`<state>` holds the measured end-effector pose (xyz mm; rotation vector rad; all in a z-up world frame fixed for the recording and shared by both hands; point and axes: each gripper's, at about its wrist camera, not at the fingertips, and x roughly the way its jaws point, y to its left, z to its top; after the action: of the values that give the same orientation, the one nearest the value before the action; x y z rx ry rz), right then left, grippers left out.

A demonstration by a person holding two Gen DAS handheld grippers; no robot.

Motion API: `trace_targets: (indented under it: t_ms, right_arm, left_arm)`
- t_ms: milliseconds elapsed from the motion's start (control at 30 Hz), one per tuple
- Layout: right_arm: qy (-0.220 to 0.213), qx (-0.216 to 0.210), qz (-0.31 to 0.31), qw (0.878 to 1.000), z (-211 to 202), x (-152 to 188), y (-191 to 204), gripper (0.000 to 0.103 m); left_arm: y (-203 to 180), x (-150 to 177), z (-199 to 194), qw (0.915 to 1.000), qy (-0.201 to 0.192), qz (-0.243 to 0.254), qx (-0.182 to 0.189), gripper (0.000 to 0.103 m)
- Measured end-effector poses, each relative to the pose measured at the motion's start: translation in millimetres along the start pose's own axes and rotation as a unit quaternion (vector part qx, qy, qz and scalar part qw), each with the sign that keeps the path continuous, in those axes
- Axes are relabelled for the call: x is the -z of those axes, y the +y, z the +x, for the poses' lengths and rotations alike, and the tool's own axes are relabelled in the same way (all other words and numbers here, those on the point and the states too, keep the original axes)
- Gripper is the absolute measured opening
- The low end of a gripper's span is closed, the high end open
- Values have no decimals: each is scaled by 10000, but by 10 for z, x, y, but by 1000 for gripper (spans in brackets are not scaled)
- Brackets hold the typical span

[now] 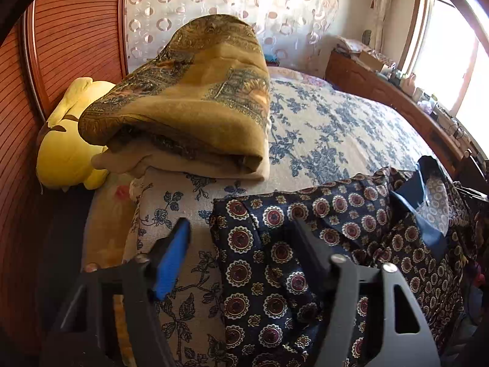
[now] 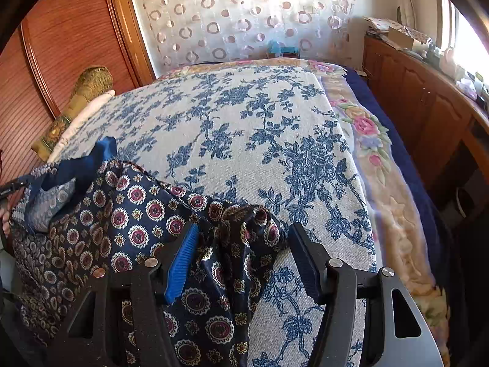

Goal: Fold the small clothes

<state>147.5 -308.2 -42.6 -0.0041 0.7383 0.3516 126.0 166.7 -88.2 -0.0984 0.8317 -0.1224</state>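
Note:
A navy garment with red and white medallions (image 1: pixel 336 244) lies crumpled at the near edge of the bed, its plain blue lining showing on the right. It also shows in the right wrist view (image 2: pixel 122 214). My left gripper (image 1: pixel 241 229) is open, its jaws wide apart over the garment's left edge, holding nothing. My right gripper (image 2: pixel 243 235) is open, its jaws on either side of a bunched sleeve end of the garment, not closed on it.
The bed has a white cover with blue flowers (image 2: pixel 244 128). A folded mustard blanket (image 1: pixel 189 98) and a yellow plush toy (image 1: pixel 67 140) lie by the wooden headboard (image 1: pixel 61 46). A wooden cabinet (image 2: pixel 428 104) with clutter runs along the right under a window.

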Motion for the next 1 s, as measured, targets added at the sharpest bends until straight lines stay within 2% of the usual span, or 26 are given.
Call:
trace_targets:
  t_ms: [200, 367, 400, 433, 500, 533, 567, 600, 633, 700, 733, 833, 1000]
  right_arm:
    - [-149, -140, 269, 9994, 0, -12, -102, 63]
    - [-105, -125, 273, 9995, 44, 1, -80, 63]
    - [-85, -122, 260, 9996, 56, 5, -69, 63]
    - [-65, -124, 245, 9996, 66, 8, -59, 63]
    - [-57, -74, 197, 9998, 83, 10, -39, 62]
    - [-56, -46, 178, 9998, 90, 7, -35, 61]
    - [-57, -42, 167, 9998, 93, 4, -33, 58]
    - [-56, -55, 156, 9998, 91, -2, -34, 50]
    - [-51, -78, 142, 9999, 93, -5, -29, 44]
    - [-5, -263, 114, 9996, 97, -5, -6, 15]
    - [21, -420, 118, 9990, 93, 2, 7, 15]
    - [-192, -508, 45, 9985, -41, 59, 67, 11]
    - [-1043, -897, 365, 9898, -663, 120, 11, 10]
  left_arm:
    - [-8, 12, 43, 10000, 64, -24, -10, 60]
    - [-2, 28, 80, 9999, 77, -69, -12, 60]
    - [-8, 27, 73, 10000, 53, -63, -9, 57]
    - [-15, 31, 67, 10000, 34, -58, 40, 47]
    - [-41, 34, 63, 10000, 30, -22, 81, 41]
    - [-52, 34, 64, 10000, 23, 4, 89, 33]
    - [-67, 34, 53, 9999, -5, 12, 107, 29]
    - [-74, 32, 41, 9999, -18, 9, 133, 18]
    - [-94, 29, 10, 9998, -54, 1, 192, 12]
    - [-142, 21, -94, 9994, -199, -4, 282, 9]
    - [-177, 15, -183, 9989, -305, 9, 342, 8]
    - [-272, -18, -504, 9962, -670, 4, 564, 8]
    - [-486, -105, -1175, 9872, -1327, 209, 856, 7]
